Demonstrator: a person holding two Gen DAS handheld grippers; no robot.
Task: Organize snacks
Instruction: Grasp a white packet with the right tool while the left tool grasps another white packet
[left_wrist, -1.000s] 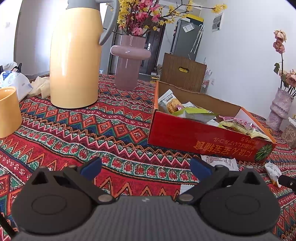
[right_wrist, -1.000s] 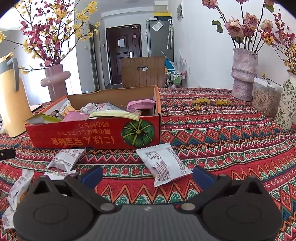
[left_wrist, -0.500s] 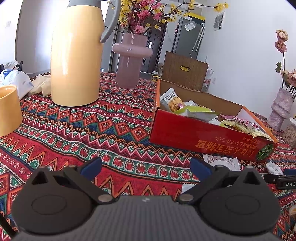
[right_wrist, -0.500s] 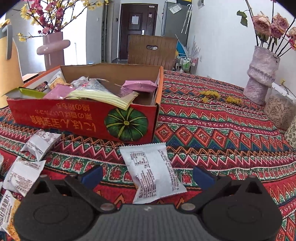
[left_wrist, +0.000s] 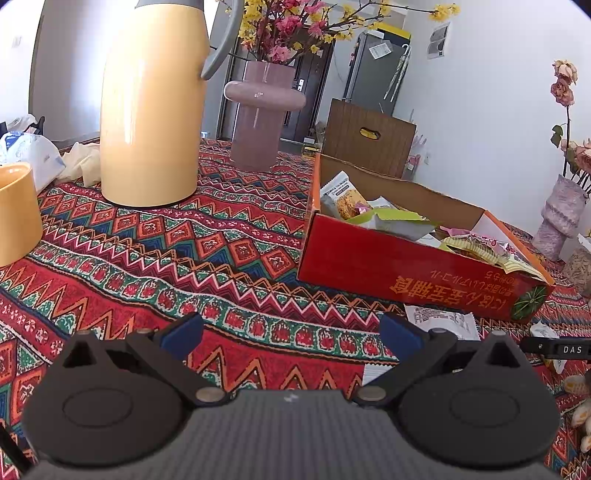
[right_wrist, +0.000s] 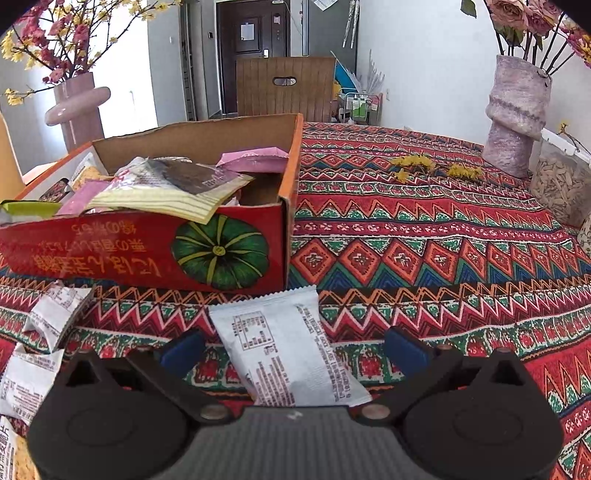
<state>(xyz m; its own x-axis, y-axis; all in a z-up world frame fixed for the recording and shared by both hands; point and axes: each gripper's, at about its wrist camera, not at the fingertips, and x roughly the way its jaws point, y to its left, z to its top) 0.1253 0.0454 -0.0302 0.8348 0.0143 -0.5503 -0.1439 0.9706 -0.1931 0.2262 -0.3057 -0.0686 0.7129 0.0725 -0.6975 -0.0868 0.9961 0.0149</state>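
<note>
A red cardboard box (right_wrist: 155, 251) with a green pumpkin print holds several snack packets; it also shows in the left wrist view (left_wrist: 406, 266). A white snack packet (right_wrist: 288, 350) lies flat on the tablecloth in front of the box, between the open fingers of my right gripper (right_wrist: 295, 347), which sits low over it. More white packets (right_wrist: 48, 321) lie at the left. My left gripper (left_wrist: 291, 334) is open and empty above bare tablecloth, left of the box, with a white packet (left_wrist: 443, 321) near its right finger.
A tall yellow thermos (left_wrist: 151, 107), a yellow cup (left_wrist: 14, 214) and a pink vase (left_wrist: 262, 114) stand at the left and back. A mauve vase (right_wrist: 517, 114) and a jar of seeds (right_wrist: 561, 184) stand at the far right. Yellow petals (right_wrist: 432, 168) lie on the cloth.
My right gripper has moved forward and down, so the white packet now lies between its fingers and the box looms closer. My left gripper has shifted only slightly.
</note>
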